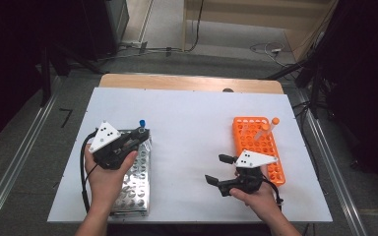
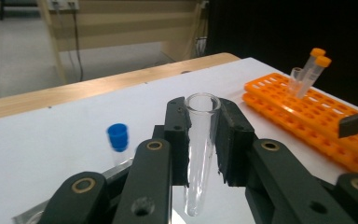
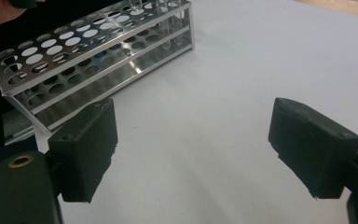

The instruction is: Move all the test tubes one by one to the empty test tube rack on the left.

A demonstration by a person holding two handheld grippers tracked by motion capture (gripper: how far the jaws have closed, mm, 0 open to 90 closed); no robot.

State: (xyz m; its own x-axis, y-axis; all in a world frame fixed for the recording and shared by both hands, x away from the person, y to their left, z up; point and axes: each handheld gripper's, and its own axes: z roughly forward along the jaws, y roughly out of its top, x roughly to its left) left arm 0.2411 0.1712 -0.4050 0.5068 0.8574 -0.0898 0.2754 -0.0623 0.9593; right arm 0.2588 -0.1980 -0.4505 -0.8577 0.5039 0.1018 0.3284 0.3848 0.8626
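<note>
On the white table (image 1: 192, 128), seen from the high view: metal rack (image 1: 135, 184) at the left under the person's left hand (image 1: 106, 179), orange rack (image 1: 258, 145) at the right. Left gripper (image 1: 139, 133) over the far end of the metal rack, just beside a blue-capped tube (image 1: 141, 123) standing there. Orange-capped tube (image 1: 268, 128) leaning in the far part of the orange rack. Right gripper (image 1: 217, 169) held by the right hand (image 1: 256, 194) near the orange rack's near end, jaws spread wide, pointing toward the table's middle, nothing between them.

In the left gripper view: left gripper (image 2: 203, 133) closed narrow around a clear open tube (image 2: 199, 149), upright, uncapped, mouth above the pads, tip hanging below them. Blue-capped tube (image 2: 118, 140) just to the left, lower, rising from the metal rack's edge (image 2: 42, 210). Orange rack (image 2: 317, 121) well apart to the right, with two orange-capped tubes (image 2: 318, 70) tilted in it and one clear uncapped tube (image 2: 296, 79) beside them. Wooden table edge beyond the white surface.

In the right gripper view: right gripper (image 3: 193, 149) wide apart over bare white table (image 3: 242, 60), empty. Metal rack (image 3: 93, 56) at upper left, most holes vacant, some clear tubes at its far end.
</note>
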